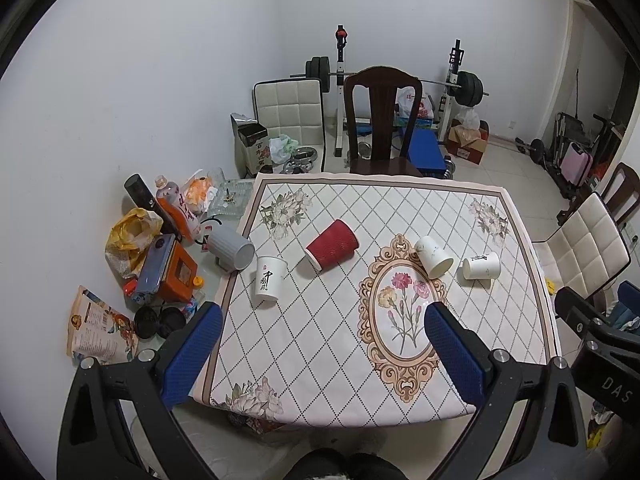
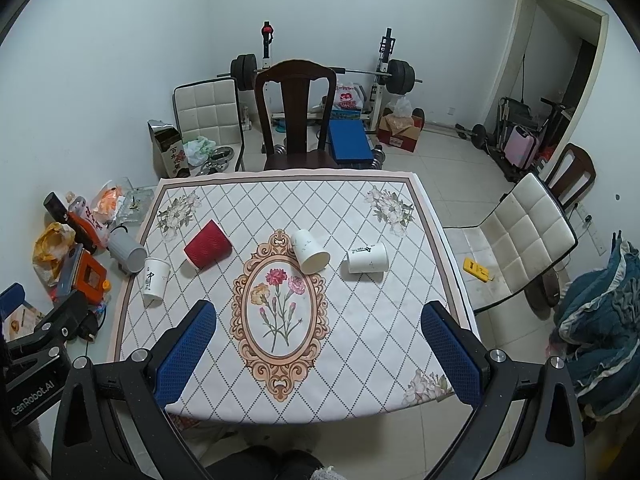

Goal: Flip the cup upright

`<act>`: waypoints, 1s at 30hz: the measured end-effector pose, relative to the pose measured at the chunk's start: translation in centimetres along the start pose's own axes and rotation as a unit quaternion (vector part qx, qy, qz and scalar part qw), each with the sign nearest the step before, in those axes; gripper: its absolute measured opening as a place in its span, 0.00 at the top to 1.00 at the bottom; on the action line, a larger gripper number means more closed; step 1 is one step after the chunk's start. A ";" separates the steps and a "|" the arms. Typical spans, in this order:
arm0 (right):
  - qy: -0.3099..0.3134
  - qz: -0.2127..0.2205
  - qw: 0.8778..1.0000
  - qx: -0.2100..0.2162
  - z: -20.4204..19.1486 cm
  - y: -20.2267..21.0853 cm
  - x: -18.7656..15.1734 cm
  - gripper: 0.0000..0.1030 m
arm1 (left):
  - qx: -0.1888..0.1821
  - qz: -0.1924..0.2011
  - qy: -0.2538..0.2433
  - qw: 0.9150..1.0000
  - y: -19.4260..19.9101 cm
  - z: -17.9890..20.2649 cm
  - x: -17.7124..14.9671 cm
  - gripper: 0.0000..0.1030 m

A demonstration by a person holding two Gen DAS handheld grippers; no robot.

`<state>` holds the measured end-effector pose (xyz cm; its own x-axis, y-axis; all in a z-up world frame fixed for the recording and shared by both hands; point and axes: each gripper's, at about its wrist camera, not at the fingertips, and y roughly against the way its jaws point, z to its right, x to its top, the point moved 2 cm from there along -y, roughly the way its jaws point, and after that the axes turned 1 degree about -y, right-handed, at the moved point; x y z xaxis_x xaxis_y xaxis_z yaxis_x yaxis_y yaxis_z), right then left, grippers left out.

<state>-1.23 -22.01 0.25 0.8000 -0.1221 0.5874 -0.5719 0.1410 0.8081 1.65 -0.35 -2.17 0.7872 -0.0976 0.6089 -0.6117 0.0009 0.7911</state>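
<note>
A red ribbed cup (image 1: 332,245) (image 2: 207,249) lies on its side on the patterned tablecloth. Two white paper cups lie on their sides: one (image 1: 433,257) (image 2: 309,251) by the flower medallion, one (image 1: 481,266) (image 2: 367,258) further right. A white cup with black script (image 1: 270,278) (image 2: 155,278) stands upright at the left. A grey ribbed cup (image 1: 232,249) (image 2: 127,251) lies tipped at the cloth's left edge. My left gripper (image 1: 324,320) is open and empty above the near table edge. My right gripper (image 2: 318,318) is open and empty, also near.
Clutter of bottles, bags and an orange box (image 1: 176,268) fills the table's left strip. A dark wooden chair (image 1: 380,120) stands behind the table and a white padded chair (image 2: 520,236) to the right. Weight equipment (image 2: 320,72) lines the back wall.
</note>
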 end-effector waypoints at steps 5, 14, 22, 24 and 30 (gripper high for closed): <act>0.000 -0.001 1.000 0.002 -0.3 0.0 -0.4 0.00 | -0.001 -0.001 0.001 1.000 -0.1 0.1 -0.7 0.00; 0.000 -0.003 1.000 0.003 -0.4 0.1 -0.5 0.00 | -0.002 0.001 0.002 1.000 -0.1 -0.1 -0.6 0.00; 0.000 -0.003 1.000 0.007 -1.4 -0.2 -0.7 0.00 | -0.002 0.000 0.003 1.000 -0.1 -0.2 -0.6 0.00; 0.000 -0.003 1.000 0.006 -1.4 -0.3 -0.7 0.00 | -0.002 0.001 0.002 1.000 -0.1 -0.2 -0.6 0.00; 0.000 -0.005 1.000 0.007 -1.6 -0.3 -0.7 0.00 | -0.002 0.000 0.003 1.000 -0.1 -0.1 -0.5 0.00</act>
<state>-1.32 -20.44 -0.42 0.8054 -0.1232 0.5798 -0.5667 0.1266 0.8141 1.32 -0.16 -2.57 0.7876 -0.0913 0.6093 -0.6115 0.0056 0.7912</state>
